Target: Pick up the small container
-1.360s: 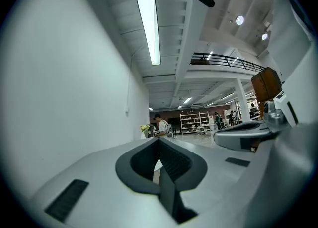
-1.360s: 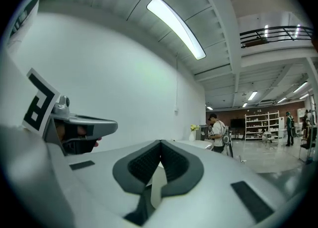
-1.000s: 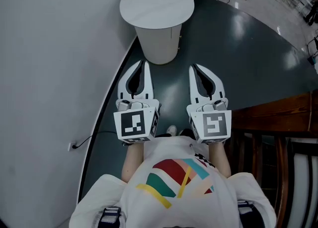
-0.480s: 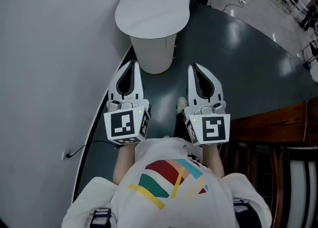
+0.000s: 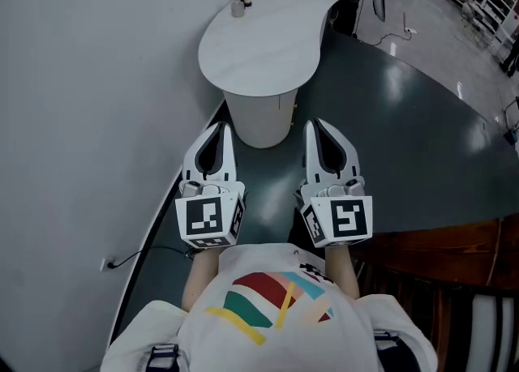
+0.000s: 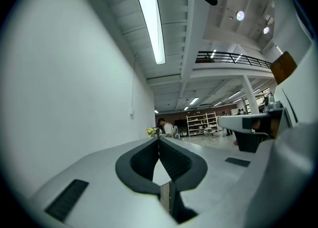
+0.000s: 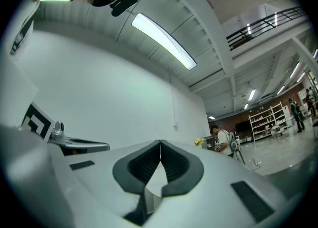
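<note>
The left tongs (image 5: pixel 222 126) and right tongs (image 5: pixel 311 123) are shut, holding nothing. The small container (image 5: pixel 238 7) sits on the table (image 5: pixel 268 54), well ahead of them.

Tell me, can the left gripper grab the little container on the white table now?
Probably not yet. The small pale container sits at the far edge of the white rounded table, while the left gripper is held low, short of the table's near edge, with its jaws shut. Nothing blocks the way.
</note>
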